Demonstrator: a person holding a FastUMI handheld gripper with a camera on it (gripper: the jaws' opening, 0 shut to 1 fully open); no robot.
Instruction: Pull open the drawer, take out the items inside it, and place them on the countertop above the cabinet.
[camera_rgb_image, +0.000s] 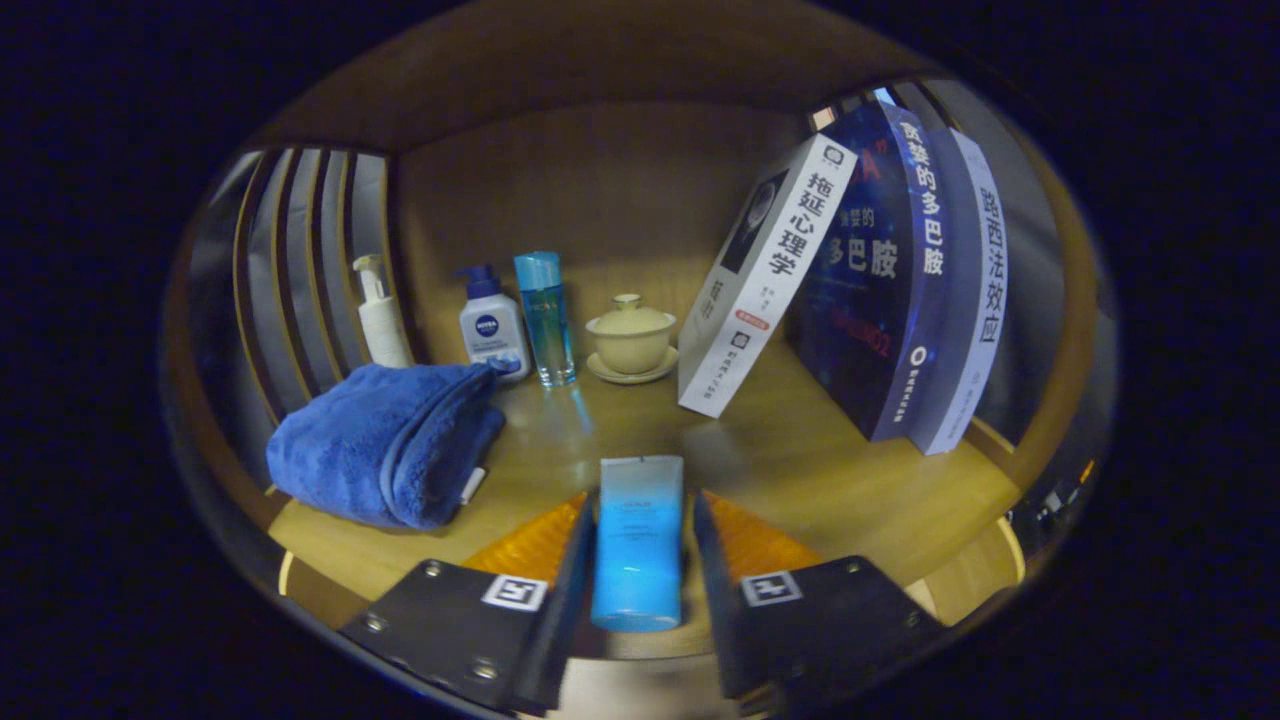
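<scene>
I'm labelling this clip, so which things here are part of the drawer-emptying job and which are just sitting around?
Part of the job:
- blue tube, held between the claw fingers, both pressing on it
- countertop, wooden, where it goes

Just lying about:
- blue towel
- white pump bottle
- blue-capped pump bottle
- tall blue bottle
- lidded cup on a saucer
- leaning books

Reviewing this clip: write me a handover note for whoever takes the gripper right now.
Gripper: shut on the blue tube, both fingers pressing its sides, held over the wooden countertop.
Already there: folded blue towel beside the fingers; pump bottles, a tall blue bottle, a lidded cup on a saucer and leaning books beyond them.
Done: tube is out and in hand.
Left: set it on the bare wood just ahead and let go. Whether the drawer still holds anything can't be told.
</scene>
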